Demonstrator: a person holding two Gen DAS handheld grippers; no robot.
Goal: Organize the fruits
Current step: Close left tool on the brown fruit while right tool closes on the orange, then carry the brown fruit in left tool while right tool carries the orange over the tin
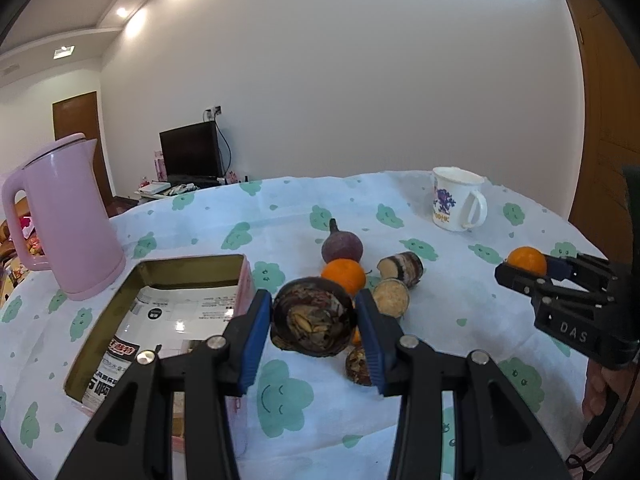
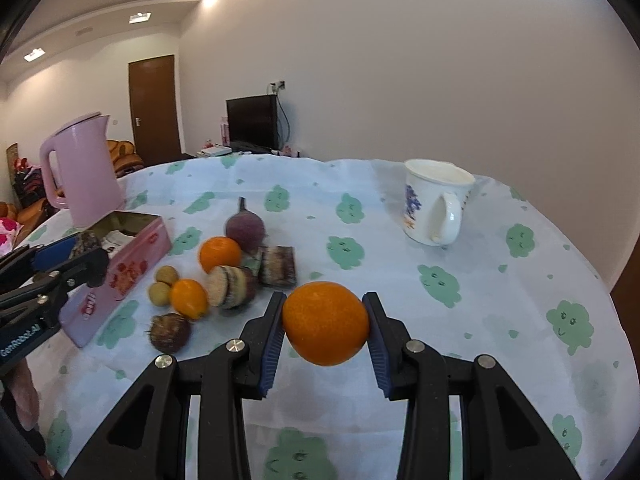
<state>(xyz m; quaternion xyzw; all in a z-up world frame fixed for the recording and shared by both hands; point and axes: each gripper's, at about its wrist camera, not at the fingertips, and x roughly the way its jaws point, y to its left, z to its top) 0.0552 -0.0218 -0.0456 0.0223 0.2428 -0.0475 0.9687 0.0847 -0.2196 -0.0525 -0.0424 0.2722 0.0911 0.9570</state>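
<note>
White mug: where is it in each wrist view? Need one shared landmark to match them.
Left wrist: white mug upper right, on the far side of the cloth, handle to the right.
Right wrist: white mug upper right, past the held orange, handle toward the camera.
Shared landmark: pink kettle, far left in both.

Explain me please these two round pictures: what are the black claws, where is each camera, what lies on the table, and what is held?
No robot: a person holds one two-finger gripper in each hand, with a wide-angle camera on each looking along its fingers. In the left camera's picture, the left gripper clamps a dark brown husky fruit beside the open pink tin. In the right camera's picture, the right gripper clamps an orange. On the cloud-patterned tablecloth stand a pink kettle and a white mug, with a pile of more fruits.
</note>
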